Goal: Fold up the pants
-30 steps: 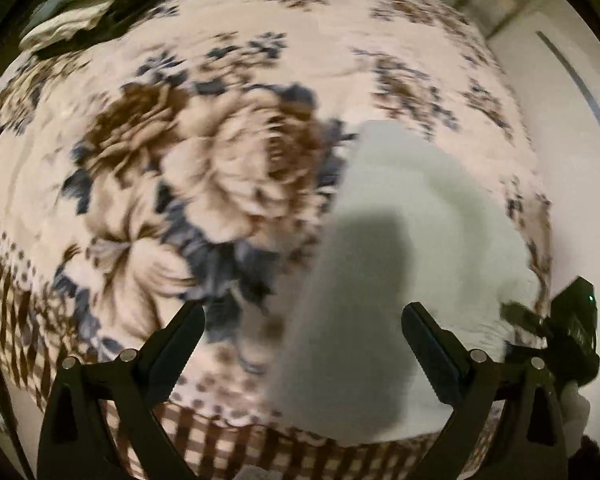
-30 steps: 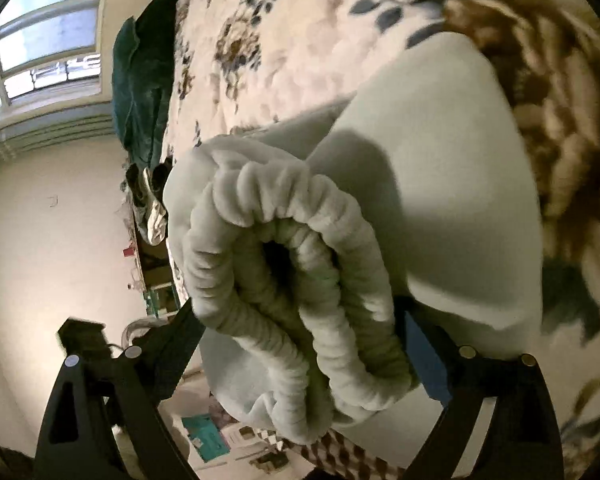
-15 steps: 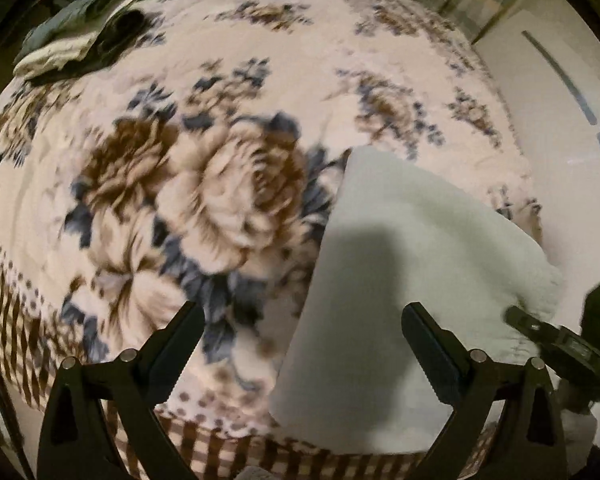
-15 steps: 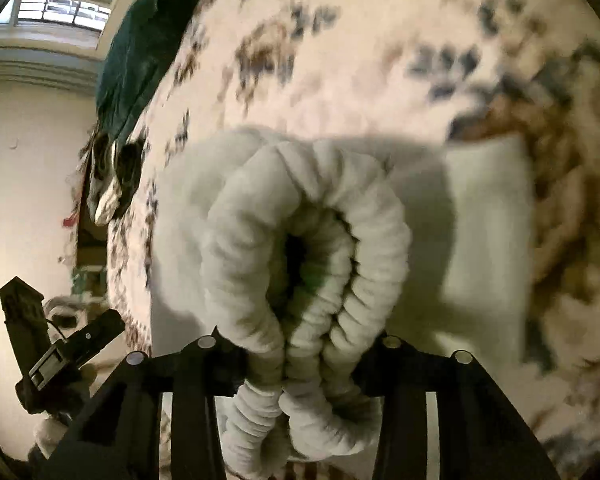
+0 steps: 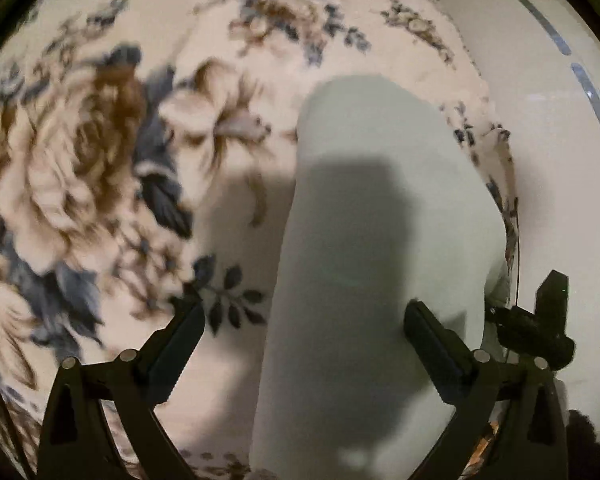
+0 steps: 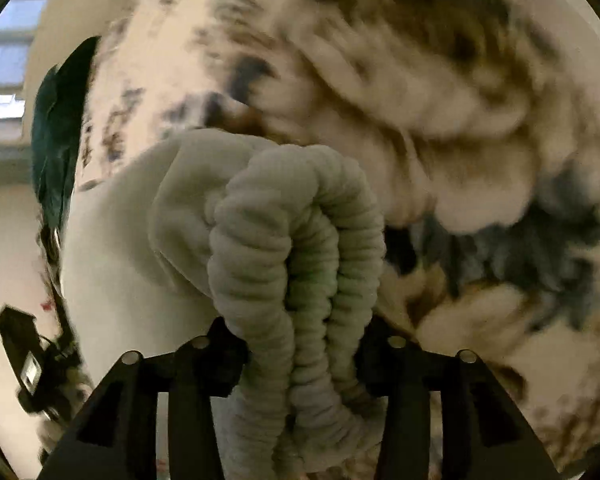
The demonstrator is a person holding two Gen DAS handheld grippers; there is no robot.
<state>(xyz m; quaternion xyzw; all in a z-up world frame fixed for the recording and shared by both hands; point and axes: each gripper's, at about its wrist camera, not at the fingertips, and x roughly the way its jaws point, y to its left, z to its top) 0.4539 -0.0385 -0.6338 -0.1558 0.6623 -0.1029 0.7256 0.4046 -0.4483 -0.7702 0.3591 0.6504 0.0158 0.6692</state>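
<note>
The pale grey-white pants [image 5: 372,264] lie folded into a long strip on the floral bed cover [image 5: 100,168]. My left gripper [image 5: 300,344] is open just above the strip's near end, its right finger over the cloth. My right gripper [image 6: 300,356] is shut on the pants' ribbed waistband [image 6: 296,248], which bunches in thick folds between the fingers. The right gripper also shows in the left wrist view [image 5: 540,328] at the strip's right edge.
A dark green garment [image 6: 56,136] lies at the far side of the bed. A white wall [image 5: 560,140] runs close along the bed's right edge. A window [image 6: 0,80] shows at the upper left. The left gripper appears in the right wrist view [image 6: 24,364].
My right gripper has closed on the waistband and lifted it. My left gripper has moved forward and lower over the pants.
</note>
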